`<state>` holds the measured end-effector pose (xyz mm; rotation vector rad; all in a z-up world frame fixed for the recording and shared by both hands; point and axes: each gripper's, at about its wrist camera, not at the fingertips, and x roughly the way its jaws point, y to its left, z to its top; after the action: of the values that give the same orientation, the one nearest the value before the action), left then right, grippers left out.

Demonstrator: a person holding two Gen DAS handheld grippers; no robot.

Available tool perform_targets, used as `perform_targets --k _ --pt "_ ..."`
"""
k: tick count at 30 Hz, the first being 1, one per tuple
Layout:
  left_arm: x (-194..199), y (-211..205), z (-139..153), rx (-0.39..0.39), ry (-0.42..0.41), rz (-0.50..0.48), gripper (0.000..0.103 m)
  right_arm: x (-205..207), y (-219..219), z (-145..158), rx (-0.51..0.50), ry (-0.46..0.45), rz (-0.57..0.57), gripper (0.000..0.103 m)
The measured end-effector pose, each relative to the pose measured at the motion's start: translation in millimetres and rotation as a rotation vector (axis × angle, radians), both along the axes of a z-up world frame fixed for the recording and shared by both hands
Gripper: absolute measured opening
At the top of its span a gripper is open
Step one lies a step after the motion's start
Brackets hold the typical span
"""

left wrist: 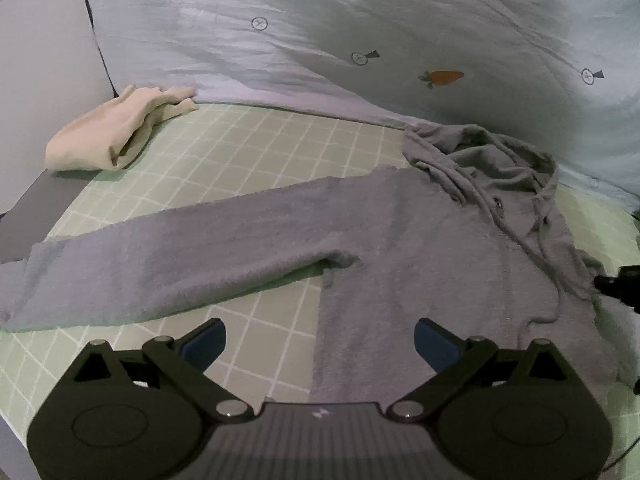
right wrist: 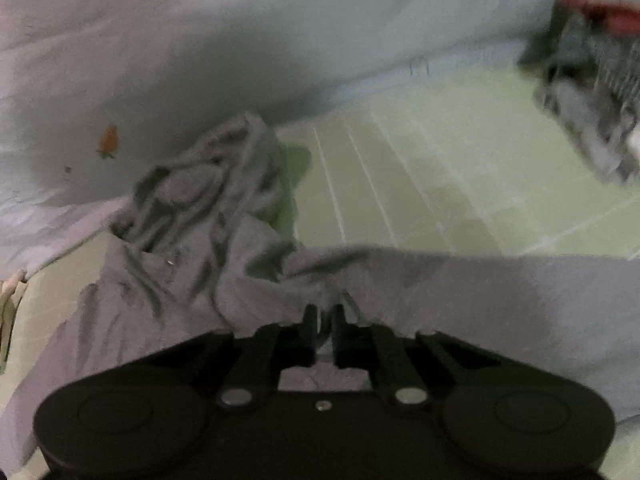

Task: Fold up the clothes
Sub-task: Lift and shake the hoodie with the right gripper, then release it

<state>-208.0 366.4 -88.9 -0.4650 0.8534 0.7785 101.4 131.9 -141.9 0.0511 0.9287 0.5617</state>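
Garment: a grey fuzzy-knit hooded sweatshirt (left wrist: 420, 248) lies spread front-up on a pale green sheet with a white grid pattern (left wrist: 248, 148).
Hood: the bunched hood (left wrist: 480, 156) sits crumpled at the top, touching the edge of the quilt, with ribbed folds and a thin drawcord (left wrist: 540, 248) trailing down over the chest.
Sleeve: one long sleeve (left wrist: 160, 256) stretches out flat to the side, away from the body, with its cuff reaching the edge of the sheet.
Surface texture: the knit looks soft and slightly hairy, and the body panel is mostly smooth with a faint centre seam.
Left tool: the left gripper (left wrist: 320, 340) hovers above the lower body of the sweatshirt, blue-padded fingers spread wide, holding nothing.
Right tool: the right gripper (right wrist: 324, 320) has its fingers drawn close together, pinching a fold of the grey fabric near the shoulder and other sleeve; this view is blurred.
Other clothes: a cream folded garment (left wrist: 116, 132) rests well apart, near the corner of the sheet.
Background: a pale blue quilt printed with orange carrots (left wrist: 360, 28) is heaped behind the hood.
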Motion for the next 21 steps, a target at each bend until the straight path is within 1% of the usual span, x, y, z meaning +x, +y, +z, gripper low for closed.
perform_targets --k 3,9,11,12,14,16,17,18,19,21 --pt "-1 0 2 0.008 -0.017 -0.021 0.100 -31 -7 23 0.028 -0.071 0.040 0.007" --pt "-9 4 13 0.059 -0.055 -0.061 0.100 -92 -15 52 0.087 -0.100 0.110 0.007" --pt "-16 10 14 0.065 -0.065 -0.054 0.100 -110 -13 49 0.099 -0.078 0.130 0.007" --pt "-21 13 14 0.065 -0.069 -0.046 0.100 -119 -12 45 0.085 -0.064 0.141 0.007" --pt "-30 21 13 0.062 -0.080 -0.026 0.100 -135 -8 32 0.042 -0.016 0.163 0.008" --pt "-42 29 13 0.055 -0.094 0.003 0.100 -145 -5 19 -0.011 0.035 0.165 0.012" --pt "-48 34 12 0.051 -0.099 0.020 0.100 -149 -5 14 -0.037 0.054 0.159 0.017" --pt "-55 40 11 0.044 -0.102 0.042 0.100 -153 -7 11 -0.058 0.065 0.153 0.027" --pt "-62 45 10 0.037 -0.104 0.066 0.100 -156 -8 11 -0.071 0.060 0.144 0.033" --pt "-77 57 7 0.022 -0.108 0.113 0.100 -162 -10 10 -0.098 0.051 0.127 0.062"
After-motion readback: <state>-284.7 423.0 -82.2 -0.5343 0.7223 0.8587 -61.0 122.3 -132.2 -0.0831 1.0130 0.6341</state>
